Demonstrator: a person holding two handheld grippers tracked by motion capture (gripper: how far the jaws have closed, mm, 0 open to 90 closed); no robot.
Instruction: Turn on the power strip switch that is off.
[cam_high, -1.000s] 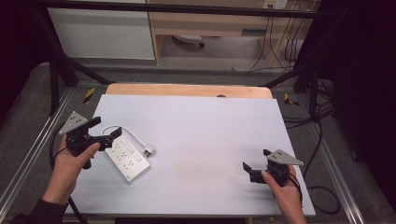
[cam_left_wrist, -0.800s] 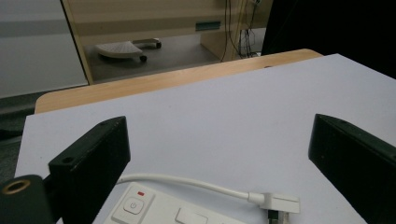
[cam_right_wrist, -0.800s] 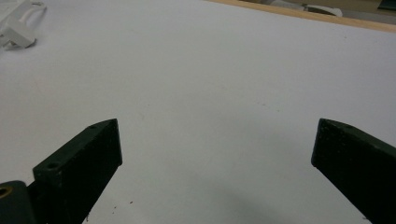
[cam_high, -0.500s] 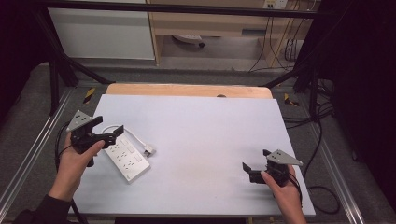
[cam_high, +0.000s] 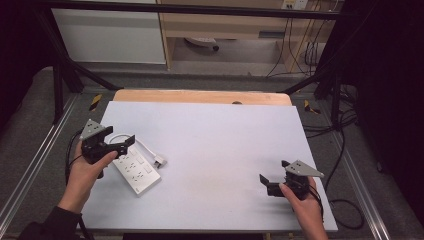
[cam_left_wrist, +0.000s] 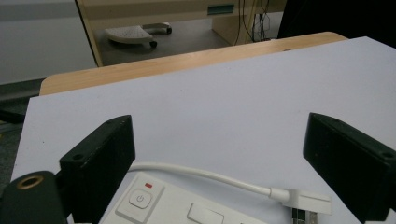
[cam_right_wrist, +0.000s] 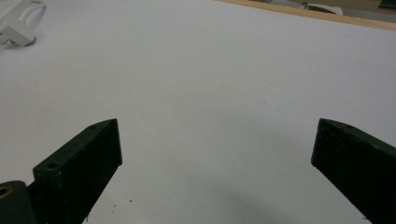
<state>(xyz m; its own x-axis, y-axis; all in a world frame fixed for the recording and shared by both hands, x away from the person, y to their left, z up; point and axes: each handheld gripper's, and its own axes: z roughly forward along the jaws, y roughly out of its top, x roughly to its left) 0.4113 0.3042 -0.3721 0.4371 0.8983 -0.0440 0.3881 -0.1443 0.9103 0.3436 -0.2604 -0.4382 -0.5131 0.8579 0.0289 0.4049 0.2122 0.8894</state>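
High view first: a white plastic power strip (cam_high: 135, 170) with a short white cord and plug is lying flat on the pale grey table top (cam_high: 215, 140), near the table's left edge. The left gripper (cam_high: 122, 144) is hovering just over the strip's far end, with its jaws spread wide. It looks like the person is lining it up to grab the strip or its cord. The right gripper (cam_high: 267, 183) is sitting low, well apart from the strip, near the table's right front corner. Its jaws are spread wide too, holding nothing, so it is probably just waiting.

Left gripper view next: the two black jaws are standing far apart, one on each side of the strip (cam_left_wrist: 177, 205). The round power button (cam_left_wrist: 138, 198) with a small red mark above it is showing just beside one jaw. The white cord (cam_left_wrist: 205, 175) is curving across to the white plug (cam_left_wrist: 306, 203), which is lying flat beside the strip. No brand name can be read.

Right gripper view last: the jaws are wide open over the bare table top (cam_right_wrist: 210, 84). A bit of the strip (cam_right_wrist: 18, 23) is peeking in far off at the top corner. No writing is showing.
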